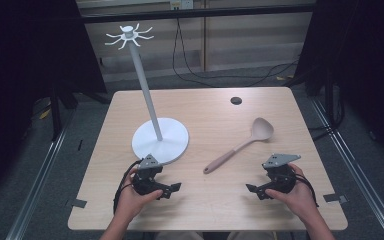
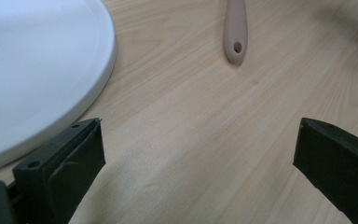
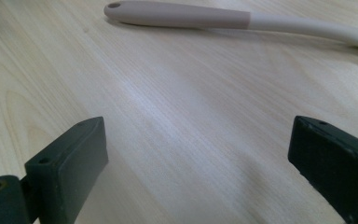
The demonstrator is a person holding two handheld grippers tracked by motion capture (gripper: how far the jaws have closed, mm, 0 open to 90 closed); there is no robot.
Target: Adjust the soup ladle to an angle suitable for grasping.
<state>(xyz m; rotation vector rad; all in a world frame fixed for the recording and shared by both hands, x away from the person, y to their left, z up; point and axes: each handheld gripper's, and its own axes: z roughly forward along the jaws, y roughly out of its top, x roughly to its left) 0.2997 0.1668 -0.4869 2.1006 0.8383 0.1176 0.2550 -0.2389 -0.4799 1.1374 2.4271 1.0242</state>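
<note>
A pale pink spoon with darker handle lies on the table

Pink spoon, white stand

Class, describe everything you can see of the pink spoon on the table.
The spoon is a long serving spoon in pale pink, looking like matte silicone or plastic. Its rounded bowl points to the far right and its handle runs diagonally toward the near left, darker pink toward the end. A small hanging hole pierces the handle's tip. It lies flat on the wooden table, right of the white stand's round base, apart from it. Neither tool touches it.
</note>
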